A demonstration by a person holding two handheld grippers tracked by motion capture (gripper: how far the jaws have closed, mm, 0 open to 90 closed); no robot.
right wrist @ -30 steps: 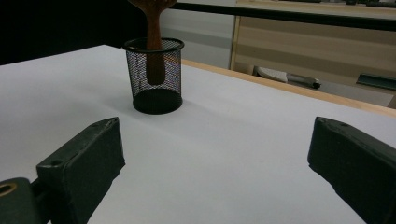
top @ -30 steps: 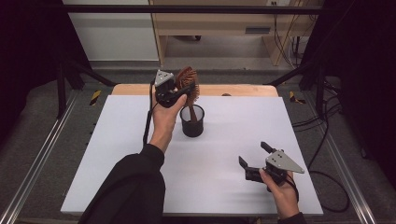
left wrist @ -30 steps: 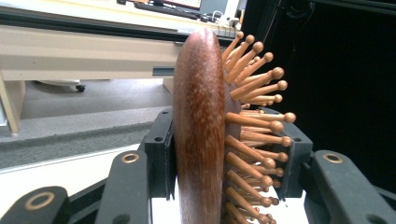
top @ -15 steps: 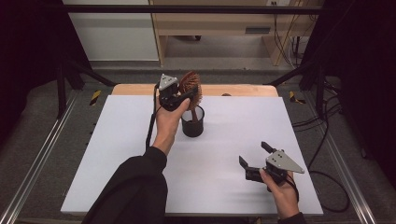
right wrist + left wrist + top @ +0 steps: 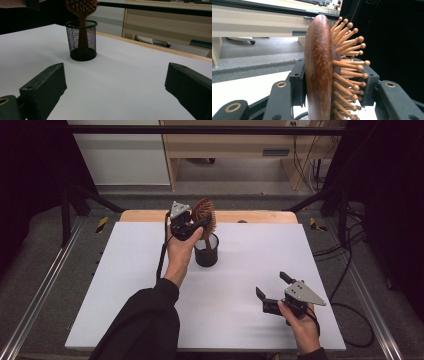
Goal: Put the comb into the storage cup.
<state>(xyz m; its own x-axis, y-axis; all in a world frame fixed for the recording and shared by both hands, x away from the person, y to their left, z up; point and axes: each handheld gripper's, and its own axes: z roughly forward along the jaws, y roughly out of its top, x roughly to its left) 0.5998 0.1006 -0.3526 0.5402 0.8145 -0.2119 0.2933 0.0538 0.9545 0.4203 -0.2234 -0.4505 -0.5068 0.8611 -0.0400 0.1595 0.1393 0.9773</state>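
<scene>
A wooden hairbrush (image 5: 204, 214) with peg bristles stands upright, its handle down inside a black mesh cup (image 5: 206, 254) near the back of the white table (image 5: 120, 285). My left gripper (image 5: 199, 223) is shut on the brush head. In the left gripper view one pad presses the brush's smooth back (image 5: 318, 65) and the other presses the bristles. My right gripper (image 5: 271, 284) is open with nothing in it, low over the table's front right. Its view looks across the table at the cup (image 5: 81, 40) and the brush handle (image 5: 82, 30).
A wooden strip (image 5: 260, 216) edges the table's far side. Metal rails (image 5: 45, 285) run along the left, and cables (image 5: 350, 285) trail on the floor at the right. A wooden cabinet (image 5: 230, 150) stands beyond the table.
My left gripper and the brush have sunk slightly toward the cup. The right gripper has stayed where it was.
</scene>
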